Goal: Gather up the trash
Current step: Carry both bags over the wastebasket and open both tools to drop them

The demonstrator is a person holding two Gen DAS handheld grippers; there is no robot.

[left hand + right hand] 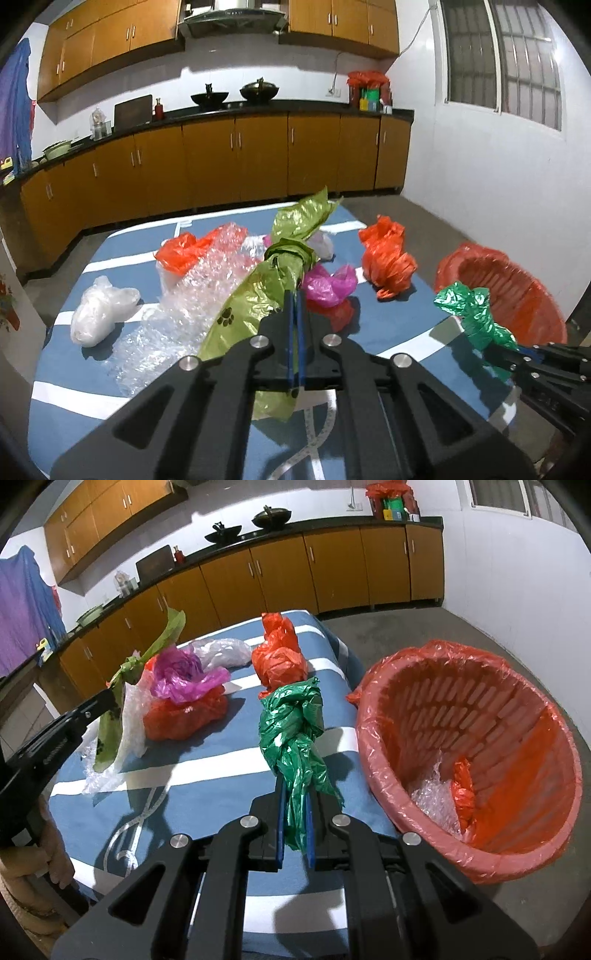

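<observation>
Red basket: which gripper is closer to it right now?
Right. The right gripper, shut on the dark green bag, sits just beside the red basket. The left gripper, holding the olive bag, is farther off over the table.

Both wrist cameras look closely across the blue-striped table toward the kitchen cabinets, sharing its cluttered top.

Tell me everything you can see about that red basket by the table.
The basket is round, slatted plastic, orange-red, lined with a thin red bag folded over its rim. It stands beside the blue striped table, on the right gripper's side, open mouth facing the camera. Inside lie bubble wrap and an orange bag. Neither gripper touches it; the right one holds a green bag near its rim.
</observation>
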